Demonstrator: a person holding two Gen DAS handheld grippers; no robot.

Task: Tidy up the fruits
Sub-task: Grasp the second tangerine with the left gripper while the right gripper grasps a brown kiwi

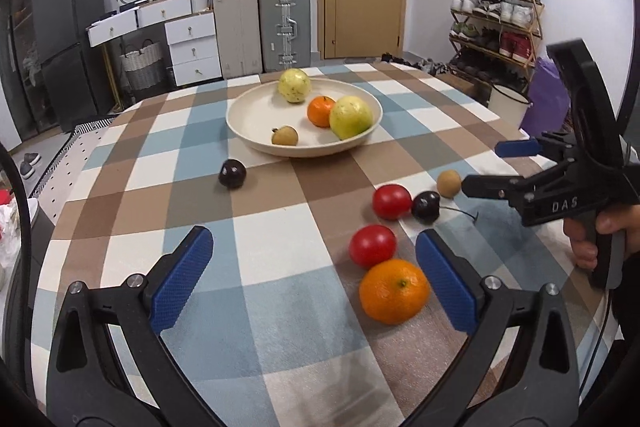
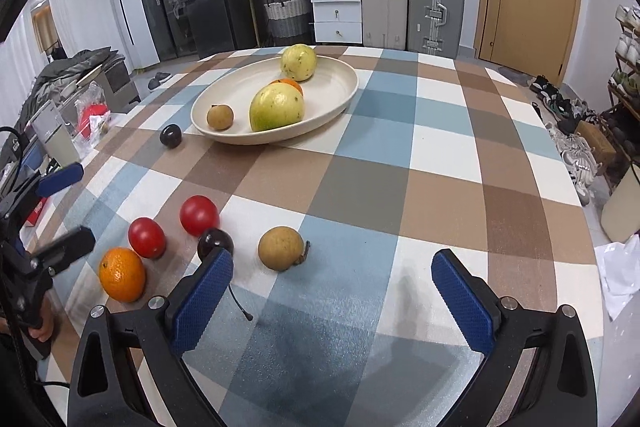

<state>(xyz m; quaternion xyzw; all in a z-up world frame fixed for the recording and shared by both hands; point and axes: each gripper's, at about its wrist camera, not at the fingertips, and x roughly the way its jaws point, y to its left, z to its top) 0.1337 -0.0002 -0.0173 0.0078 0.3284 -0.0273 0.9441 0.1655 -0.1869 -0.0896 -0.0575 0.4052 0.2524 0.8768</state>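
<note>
Both grippers gape apart, holding nothing: left gripper (image 1: 314, 275) beside an orange (image 1: 394, 291) on the desk (image 1: 280, 211), right gripper (image 2: 332, 291), marked "DAS", near a longan (image 2: 281, 247). Four fruits lie in the plate (image 1: 248, 115).

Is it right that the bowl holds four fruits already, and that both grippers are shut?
Not quite. The bowl does hold four fruits, but both grippers are open and empty: the left gripper in the left wrist view, the right gripper in the right wrist view.
</note>
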